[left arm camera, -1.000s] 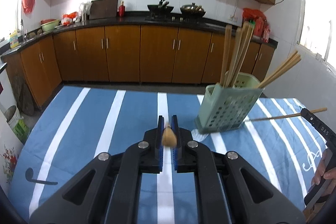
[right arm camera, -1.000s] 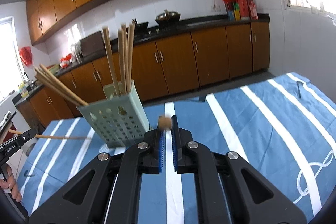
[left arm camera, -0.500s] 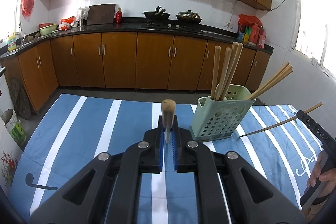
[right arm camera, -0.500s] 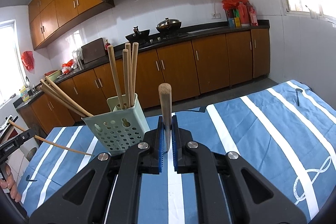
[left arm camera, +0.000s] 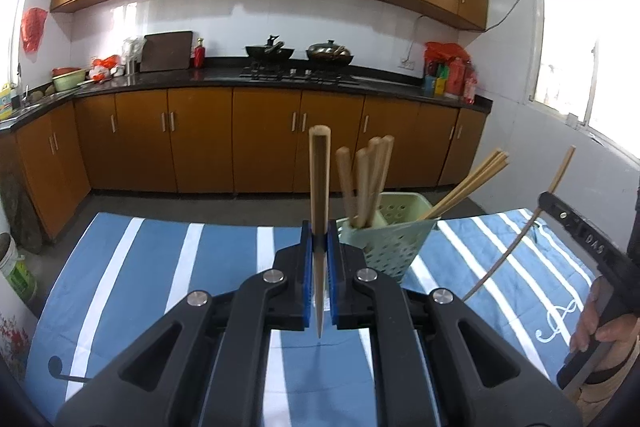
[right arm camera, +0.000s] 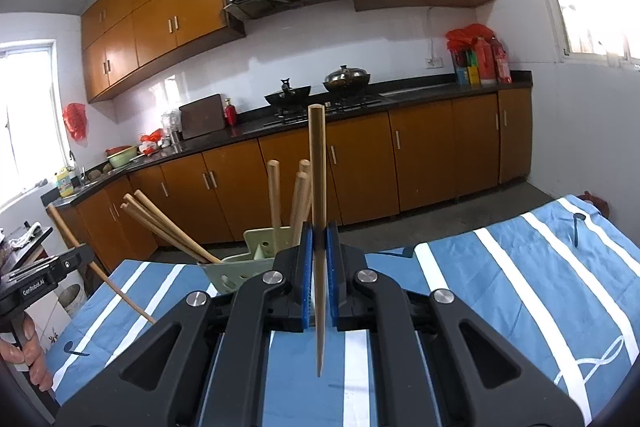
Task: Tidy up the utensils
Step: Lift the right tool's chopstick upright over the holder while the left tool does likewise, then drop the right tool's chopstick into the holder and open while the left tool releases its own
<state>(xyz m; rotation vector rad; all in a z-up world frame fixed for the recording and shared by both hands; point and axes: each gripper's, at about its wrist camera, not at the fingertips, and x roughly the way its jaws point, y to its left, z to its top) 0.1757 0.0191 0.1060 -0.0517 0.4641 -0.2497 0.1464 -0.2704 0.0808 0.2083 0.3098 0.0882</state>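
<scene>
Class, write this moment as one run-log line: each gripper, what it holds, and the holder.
left gripper: shut on chopstick | right gripper: shut on chopstick | green holder: on striped cloth, chopsticks inside

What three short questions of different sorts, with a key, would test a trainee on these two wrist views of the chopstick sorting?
1. True or false: the left hand-held gripper is open and holds nothing.
2. What stands behind both grippers on the striped cloth?
3. Multiple choice: the chopstick in the right hand-held gripper is A lying flat, B nearly upright, C inside the holder.

Key
1. False: it is shut on a chopstick.
2. A green perforated holder with several chopsticks in it.
3. B.
</scene>
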